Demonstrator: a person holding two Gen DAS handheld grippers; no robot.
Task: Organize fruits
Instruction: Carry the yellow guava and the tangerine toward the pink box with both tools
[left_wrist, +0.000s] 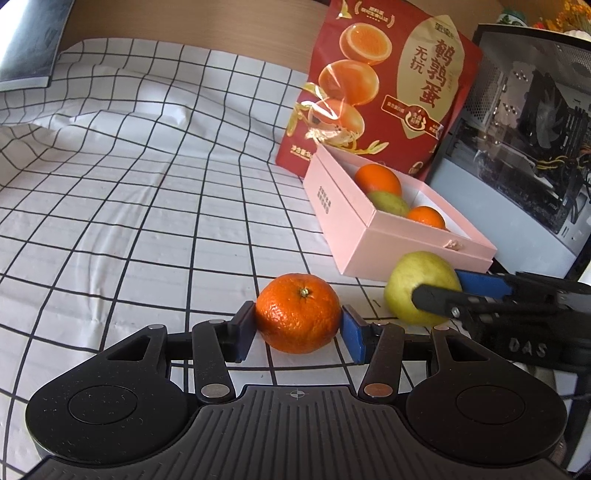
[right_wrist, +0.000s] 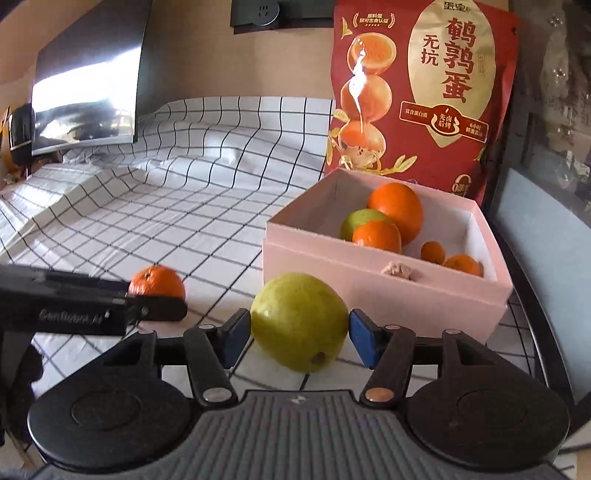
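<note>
pink box (right_wrist: 384, 295) sits right of centre in the right wrist view, open top, on the checked cloth (right_wrist: 192, 206) over the counter, backed against a red bag (right_wrist: 424, 92). judged as the collecting place: it already holds a big orange (right_wrist: 399, 210), a green fruit (right_wrist: 356, 221) partly behind a smaller orange (right_wrist: 376, 236), and two small orange fruits in the near right corner. lid off, near wall low, so fruit can go in from above.

two fruits outside the box, both low centre of their own views.

left hand-held gripper (left_wrist: 297, 328): jaws part open, set either side of a mandarin (left_wrist: 298, 317). both pads look pressed to the skin, stem up. the mandarin seems to rest on the cloth; a shadow lies right under it.

right hand-held gripper (right_wrist: 300, 334): jaws about half open, clamped on a pear (right_wrist: 300, 321), pads on its left and right flanks, calyx end facing the camera. the left wrist view shows the same grip from the side, pear in front of the box's near corner. whether it is just clear of the cloth i cannot tell.

judgement: both grips are side-on across the widest part, sensible for round fruit that rolls. pear is nearest the box, likely first in; free space is at the box's near end.
</note>
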